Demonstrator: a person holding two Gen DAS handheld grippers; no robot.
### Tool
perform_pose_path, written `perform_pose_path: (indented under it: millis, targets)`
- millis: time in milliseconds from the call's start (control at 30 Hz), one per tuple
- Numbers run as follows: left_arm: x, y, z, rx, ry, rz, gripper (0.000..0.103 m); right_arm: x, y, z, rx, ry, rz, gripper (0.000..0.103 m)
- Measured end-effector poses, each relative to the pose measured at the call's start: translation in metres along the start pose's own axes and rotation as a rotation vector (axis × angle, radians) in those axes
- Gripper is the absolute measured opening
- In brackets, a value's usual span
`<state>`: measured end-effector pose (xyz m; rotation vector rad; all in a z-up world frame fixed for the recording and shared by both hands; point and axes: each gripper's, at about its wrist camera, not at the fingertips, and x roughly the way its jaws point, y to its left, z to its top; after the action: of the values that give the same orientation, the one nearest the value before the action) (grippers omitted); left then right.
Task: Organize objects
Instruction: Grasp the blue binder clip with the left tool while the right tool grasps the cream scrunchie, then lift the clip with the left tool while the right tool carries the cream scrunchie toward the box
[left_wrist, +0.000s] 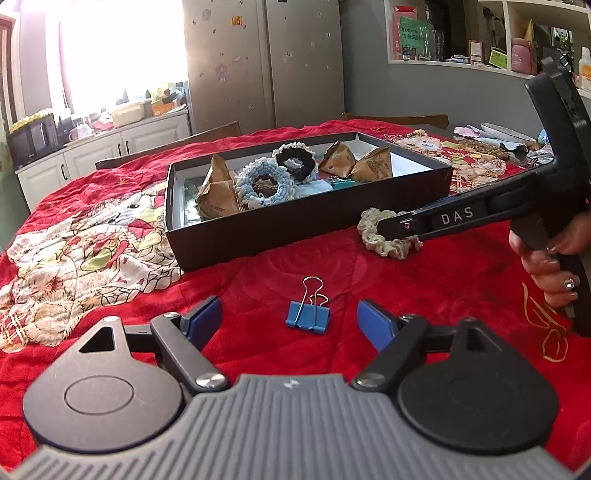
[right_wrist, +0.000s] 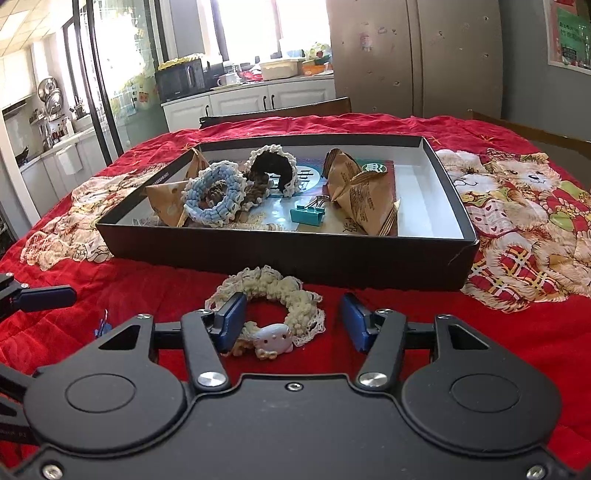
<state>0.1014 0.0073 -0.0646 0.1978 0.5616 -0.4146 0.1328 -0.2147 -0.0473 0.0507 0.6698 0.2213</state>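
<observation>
Mostly packed — scrunchies, packets, teal clip (right_wrist: 307, 215) already in black box (right_wrist: 288, 254). Left outside: cream scrunchie (right_wrist: 271, 291), blue binder clip (left_wrist: 308, 317). Left gripper (left_wrist: 290, 325), right gripper (right_wrist: 293, 323) — both spread wide, holding nothing.

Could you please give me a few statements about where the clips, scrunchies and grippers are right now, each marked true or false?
1. The blue metal binder clip lies on the red quilt, between the open fingers of the left gripper. True.
2. The cream crocheted scrunchie is inside the shallow black cardboard box. False: it lies on the quilt in front of the box.
3. A teal binder clip lies inside the box. True.
4. The right gripper is shut on the cream scrunchie. False: its fingers are open around it.
5. The box holds no scrunchies. False: a blue-and-white crocheted scrunchie is among its contents.
</observation>
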Motion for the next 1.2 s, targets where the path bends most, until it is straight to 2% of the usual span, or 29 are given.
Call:
perform_pose_path:
  millis: [200,400,467,867,1067,1200]
  targets:
    - [0.0048,0.0025,0.0000,-0.014,0.027,-0.004,0.079,0.0013,0.0029,-0.0019,-0.025,0.001,-0.011,0.053]
    - [0.0067,0.0015,0.0000,-0.007,0.036,-0.010,0.069,0.0002,0.0065,-0.0037,-0.047,0.001,0.001,0.041]
    - [0.0068,0.0015,0.0000,-0.007,0.036,-0.011,0.062,0.0000,0.0074,-0.0040,-0.052,0.001,0.008,0.036]
    - [0.0062,0.0004,0.0003,-0.011,0.036,-0.036,0.041,-0.0040,0.0084,-0.0071,-0.056,0.000,0.033,0.017]
    - [0.0055,-0.0018,0.0002,-0.007,0.034,-0.045,0.031,-0.0059,0.0094,-0.0082,-0.059,-0.001,0.043,0.014]
    - [0.0050,-0.0026,0.0000,-0.002,0.033,-0.045,0.031,-0.0073,0.0097,-0.0089,-0.058,-0.004,0.049,0.013]
